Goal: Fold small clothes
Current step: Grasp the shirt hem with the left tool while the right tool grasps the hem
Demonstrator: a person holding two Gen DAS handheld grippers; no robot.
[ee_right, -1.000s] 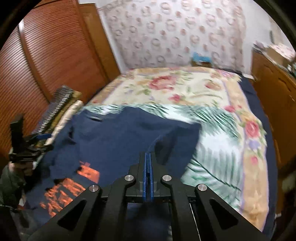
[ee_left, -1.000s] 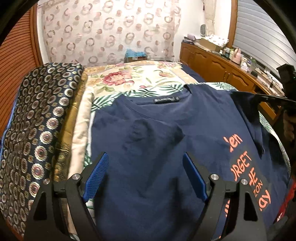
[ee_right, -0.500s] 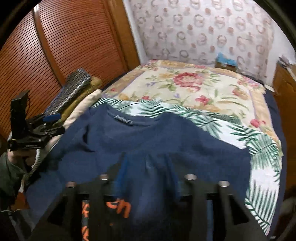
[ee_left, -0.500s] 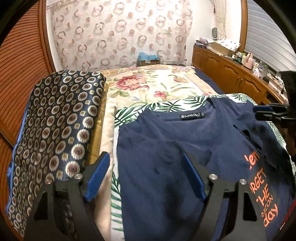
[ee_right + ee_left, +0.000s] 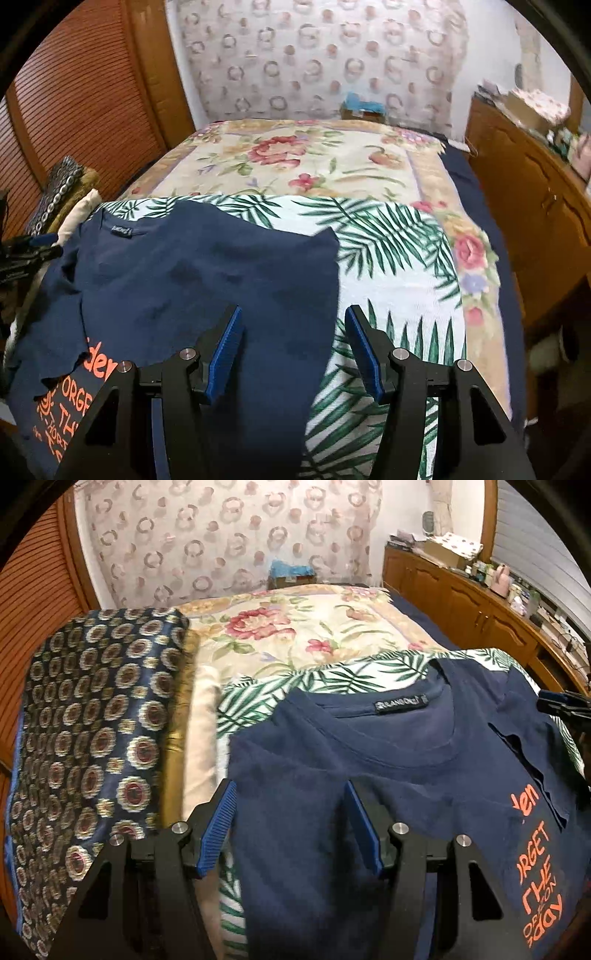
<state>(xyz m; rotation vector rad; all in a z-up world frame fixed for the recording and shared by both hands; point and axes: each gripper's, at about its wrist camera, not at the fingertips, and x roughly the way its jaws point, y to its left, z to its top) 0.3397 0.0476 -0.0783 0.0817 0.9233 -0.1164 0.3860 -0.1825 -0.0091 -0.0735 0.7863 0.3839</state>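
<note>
Left wrist view shows the left gripper (image 5: pixel 290 827) with its blue ribbed pads spread wide, nothing pinched between them; the near left shoulder of the dark navy cotton T-shirt with orange lettering (image 5: pixel 388 775) lies under the gap, though whether the pads touch the cloth cannot be told. In the right wrist view the right gripper (image 5: pixel 295 350) is likewise spread apart and holds nothing, poised over the shirt's right edge, where navy cloth gives way to the white sheet printed with green palm leaves (image 5: pixel 399 258).

The shirt lies on that sheet toward the near end of the bed, collar and neck label (image 5: pixel 400 703) pointing at the far end. One flap already lies turned inward over the orange print, so folding seems begun but early: the left side looks unfolded, and the final folds remain.

Along the bed's left edge sits a stack of folded cloth topped by a navy medallion-patterned fabric (image 5: pixel 92 720), and the floral bedspread (image 5: pixel 314 155) covers the far half
</note>
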